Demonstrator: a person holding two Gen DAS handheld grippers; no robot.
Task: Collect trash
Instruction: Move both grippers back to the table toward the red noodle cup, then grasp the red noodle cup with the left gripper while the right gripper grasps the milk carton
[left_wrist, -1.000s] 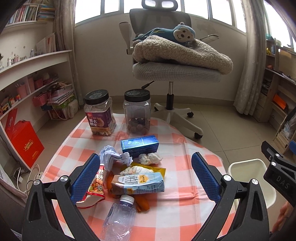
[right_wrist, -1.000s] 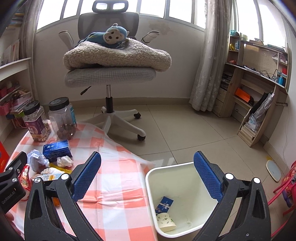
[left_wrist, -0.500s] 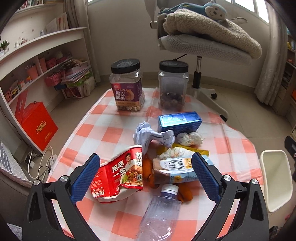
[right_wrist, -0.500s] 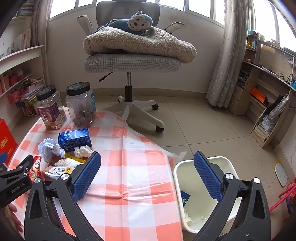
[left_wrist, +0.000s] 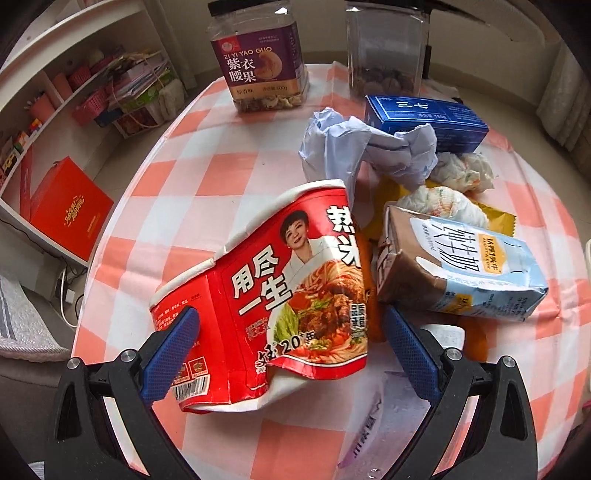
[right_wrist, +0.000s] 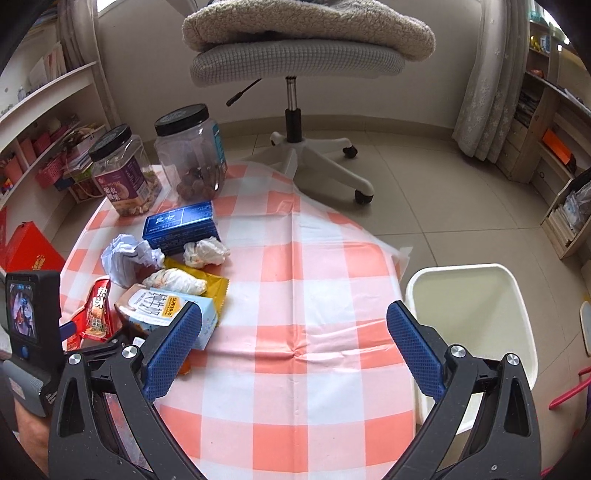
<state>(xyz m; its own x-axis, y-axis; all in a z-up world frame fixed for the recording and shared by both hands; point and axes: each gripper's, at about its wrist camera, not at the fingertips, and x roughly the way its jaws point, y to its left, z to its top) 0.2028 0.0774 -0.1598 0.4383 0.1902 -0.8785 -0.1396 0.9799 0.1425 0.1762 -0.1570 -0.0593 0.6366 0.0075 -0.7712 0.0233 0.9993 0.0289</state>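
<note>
Straddling the crushed red noodle cup (left_wrist: 280, 291), the left gripper (left_wrist: 291, 354) holds its jaws wide apart, one blue pad just beside the cup's barcode end and the other beside its torn rim, neither clearly pressing the cardboard. The cup lies on its side on the checked tablecloth (left_wrist: 177, 155), its printed face turned up. Just to its right rests a dented milk carton (left_wrist: 461, 269), also on its side, with a clear plastic bottle (left_wrist: 439, 334) partly hidden below it behind the gripper's pad. Beyond the cup sits a crumpled ball of white paper (left_wrist: 354, 147), a blue box (left_wrist: 424, 118) behind that, two wadded tissues (left_wrist: 461, 173) and a yellow wrapper (left_wrist: 495, 218) poking out from under them. Two black-lidded jars stand at the far edge of the table: a cashew jar (left_wrist: 260, 55) and a clear jar (left_wrist: 386, 48) holding dark round things. The right gripper (right_wrist: 293, 350) hangs over a bare stretch of the cloth with its jaws likewise spread and nothing between them. In its view a white bin (right_wrist: 472, 306) stands on the floor just off the table's right edge, and an office chair (right_wrist: 295, 62) piled with a fleece blanket stands behind the table.
</note>
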